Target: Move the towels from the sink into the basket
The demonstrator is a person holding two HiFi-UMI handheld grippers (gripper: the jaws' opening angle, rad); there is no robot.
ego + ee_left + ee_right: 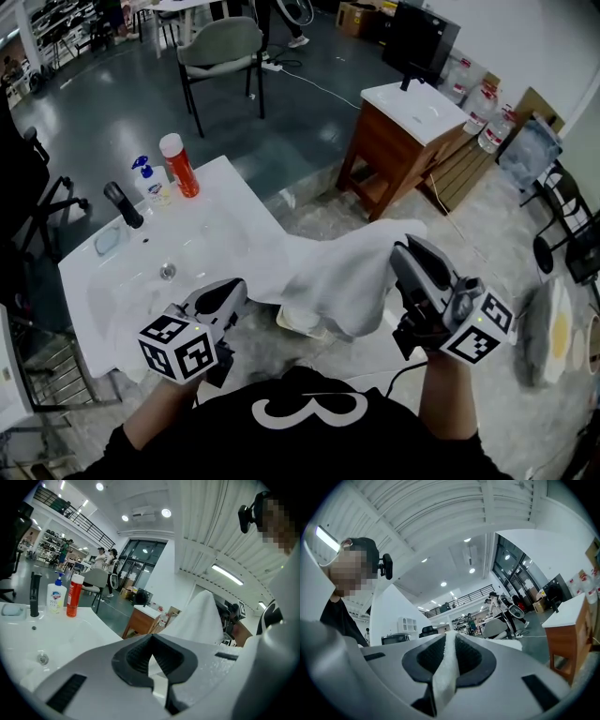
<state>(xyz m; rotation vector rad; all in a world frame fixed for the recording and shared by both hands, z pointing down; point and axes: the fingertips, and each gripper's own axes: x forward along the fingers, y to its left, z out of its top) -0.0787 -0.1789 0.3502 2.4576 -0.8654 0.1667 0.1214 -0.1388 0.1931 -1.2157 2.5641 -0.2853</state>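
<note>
A white towel hangs in the air to the right of the white sink, its left end trailing to the sink's front corner. My right gripper is shut on the towel's upper right part, and a strip of terry cloth runs between its pads. My left gripper sits at the sink's front edge by the towel's left end. Its jaws are closed, with a thin white strip that looks like cloth between the pads. From there the towel rises to a peak at the right.
A black tap, a pump bottle and an orange bottle stand at the sink's back. A wooden cabinet with a second basin is further right, a chair behind. A white object lies on the floor under the towel.
</note>
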